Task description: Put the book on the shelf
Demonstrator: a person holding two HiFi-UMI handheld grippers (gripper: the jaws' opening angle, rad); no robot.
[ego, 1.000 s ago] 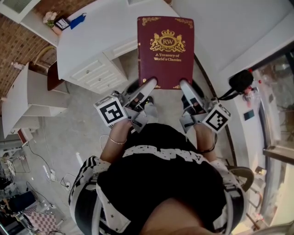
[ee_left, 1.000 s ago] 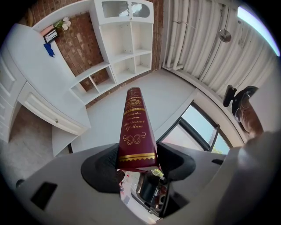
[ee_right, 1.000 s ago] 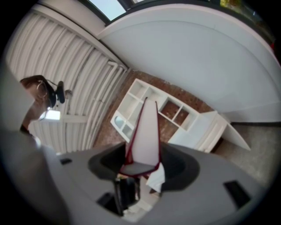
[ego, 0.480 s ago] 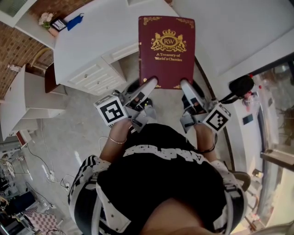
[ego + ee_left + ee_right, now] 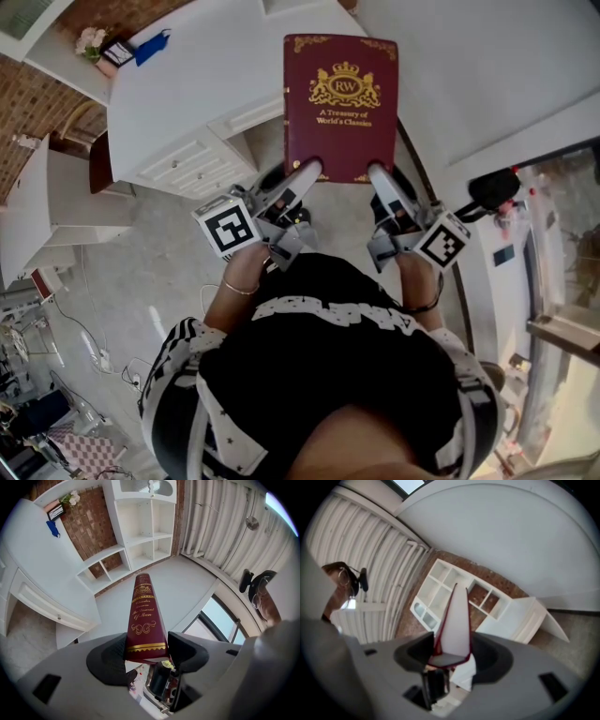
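A white desk (image 5: 187, 84) with drawers stands against a red brick wall (image 5: 28, 94); a white shelf unit (image 5: 140, 531) with open compartments backs onto the same brick; the floor (image 5: 159, 272) is pale and mottled, with cables (image 5: 98, 352) trailing at one side; ribbed white panelling (image 5: 215, 527) runs near a dark-framed window (image 5: 213, 618); the light is bright daylight.

That book (image 5: 340, 103) cover looks like matt maroon leatherette with shiny gold foil; shelf (image 5: 140, 541) is smooth white paint, brick wall (image 5: 89, 522) rough.
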